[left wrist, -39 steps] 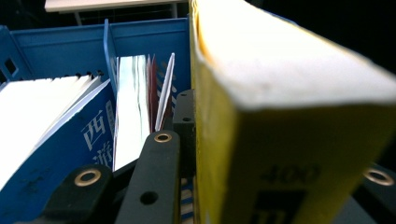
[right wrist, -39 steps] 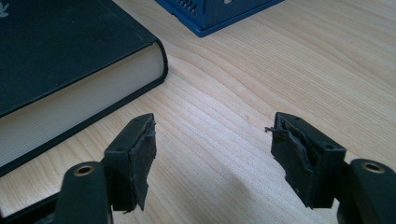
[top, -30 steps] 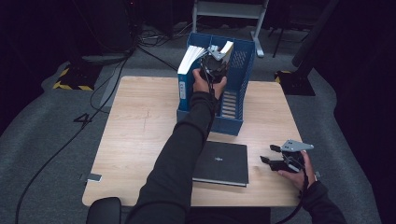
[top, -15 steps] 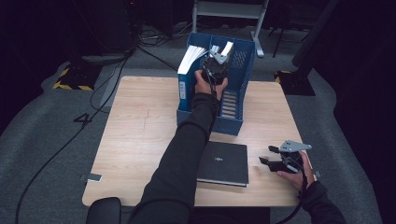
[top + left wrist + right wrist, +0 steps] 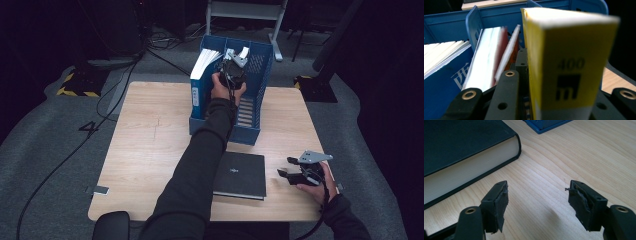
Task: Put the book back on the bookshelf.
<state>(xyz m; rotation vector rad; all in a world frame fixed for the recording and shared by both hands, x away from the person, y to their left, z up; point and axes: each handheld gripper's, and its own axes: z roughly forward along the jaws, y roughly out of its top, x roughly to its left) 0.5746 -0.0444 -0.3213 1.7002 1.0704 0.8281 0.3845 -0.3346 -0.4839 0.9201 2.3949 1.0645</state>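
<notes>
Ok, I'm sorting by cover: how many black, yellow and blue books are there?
black book: 1
yellow book: 1
blue book: 1
total: 3

yellow book (image 5: 566, 62) | upright, "400" on spine | over blue file rack (image 5: 260, 95)

A square light-wood table (image 5: 150, 150) on grey carpet is seen w/ two things laid on it: a blue plastic file rack w/ slotted dividers (image 5: 250, 131) stood at the far-centre edge, & a closed black hardback book (image 5: 240, 175) laid flat near the front edge, just before the rack.
</notes>
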